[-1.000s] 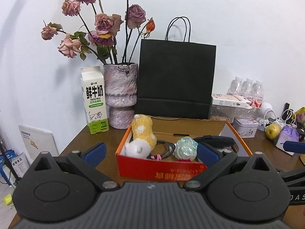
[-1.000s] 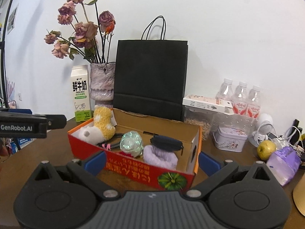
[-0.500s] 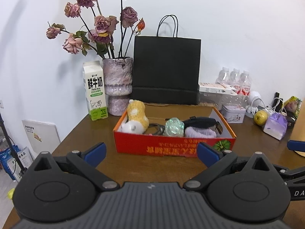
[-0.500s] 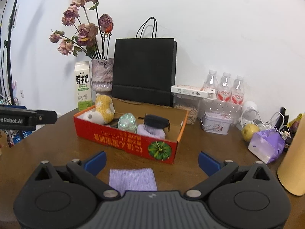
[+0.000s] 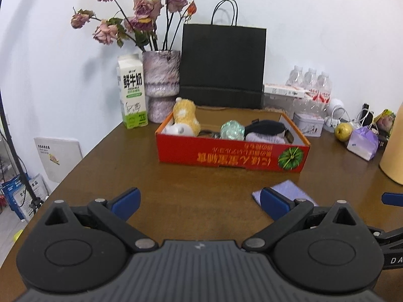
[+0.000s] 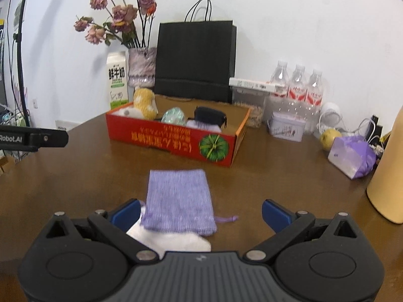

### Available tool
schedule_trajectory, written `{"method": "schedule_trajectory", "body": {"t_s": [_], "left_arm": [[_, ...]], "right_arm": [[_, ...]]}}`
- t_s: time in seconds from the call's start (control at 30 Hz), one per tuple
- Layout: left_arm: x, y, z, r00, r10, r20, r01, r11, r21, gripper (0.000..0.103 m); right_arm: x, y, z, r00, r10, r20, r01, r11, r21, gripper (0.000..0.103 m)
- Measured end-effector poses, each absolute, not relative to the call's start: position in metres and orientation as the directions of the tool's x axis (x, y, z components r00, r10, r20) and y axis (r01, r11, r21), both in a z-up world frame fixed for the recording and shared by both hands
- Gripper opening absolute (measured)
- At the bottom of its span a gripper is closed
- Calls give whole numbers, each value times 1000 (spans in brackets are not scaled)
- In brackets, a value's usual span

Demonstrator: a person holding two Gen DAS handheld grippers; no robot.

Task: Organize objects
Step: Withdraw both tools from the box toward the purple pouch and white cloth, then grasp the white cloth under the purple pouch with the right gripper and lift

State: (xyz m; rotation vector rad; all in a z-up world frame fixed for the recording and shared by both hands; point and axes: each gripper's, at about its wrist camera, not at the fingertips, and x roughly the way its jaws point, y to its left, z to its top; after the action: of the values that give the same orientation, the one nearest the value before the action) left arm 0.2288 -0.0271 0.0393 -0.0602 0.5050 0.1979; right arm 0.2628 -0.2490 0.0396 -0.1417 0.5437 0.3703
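Note:
A red cardboard box [image 5: 231,152] [image 6: 173,144] sits mid-table. It holds a yellow plush toy [image 5: 186,115] [image 6: 144,103], a shiny green ball [image 5: 232,130] [image 6: 173,116], a black pouch [image 5: 267,127] [image 6: 209,114] and a lilac cloth [image 5: 264,138]. A purple knitted pouch [image 6: 178,201] [image 5: 289,191] lies flat on the wood in front of the box, partly over a white cloth [image 6: 173,241]. My right gripper [image 6: 201,212] stands open, low over this pouch. My left gripper [image 5: 200,201] is open and empty above bare wood.
Along the back wall stand a milk carton [image 5: 132,93], a vase of dried roses [image 5: 161,85], a black paper bag [image 5: 223,65], water bottles [image 6: 298,83] and a tin [image 6: 287,125]. An apple [image 5: 343,130], a purple packet [image 6: 352,156] and a tan cylinder [image 6: 388,176] are at the right.
Both grippers have pulled back from the box, which now looks smaller and farther off. The purple pouch and white cloth have come into view under the right gripper.

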Motion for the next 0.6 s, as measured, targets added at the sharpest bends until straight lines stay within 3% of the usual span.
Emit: {"method": "schedule_trajectory", "body": {"t_s": [0.6], "left_arm": [[197, -6, 6, 823, 169, -543, -217, 976, -24, 103]], "right_arm": [[250, -249, -2, 705, 341, -622, -459, 888, -33, 103]]}}
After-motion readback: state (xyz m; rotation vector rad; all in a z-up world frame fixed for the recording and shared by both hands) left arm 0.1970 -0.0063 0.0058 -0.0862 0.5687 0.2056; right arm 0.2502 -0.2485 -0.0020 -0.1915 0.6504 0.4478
